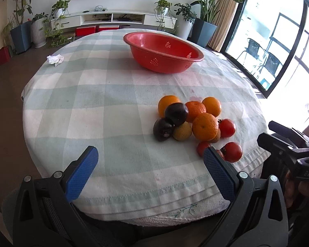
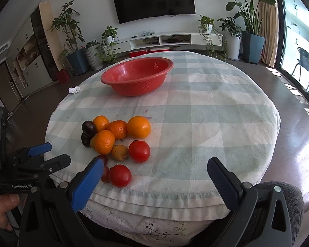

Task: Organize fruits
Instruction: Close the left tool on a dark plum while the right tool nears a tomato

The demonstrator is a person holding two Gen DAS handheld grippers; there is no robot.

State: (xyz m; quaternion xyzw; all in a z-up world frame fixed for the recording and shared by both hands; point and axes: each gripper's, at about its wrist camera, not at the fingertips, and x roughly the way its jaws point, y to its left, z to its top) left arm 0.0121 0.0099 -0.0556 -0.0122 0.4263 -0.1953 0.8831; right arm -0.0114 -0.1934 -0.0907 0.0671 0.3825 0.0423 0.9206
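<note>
Fingers (image 1: 88,173) on both grippers are spread wide apart, nothing in them, hovering at the bench (image 2: 195,123) near edge. Fruit pile (image 2: 117,140) of oranges, tomatoes and dark plums sits at 10 o'clock from the right gripper (image 2: 155,182). Red colander (image 2: 138,76) sits empty well beyond, about 12 o'clock.

Fruit pile (image 2: 117,144) on tablecloth (image 2: 195,123) near front edge, colander (image 2: 137,76) behind it
</note>
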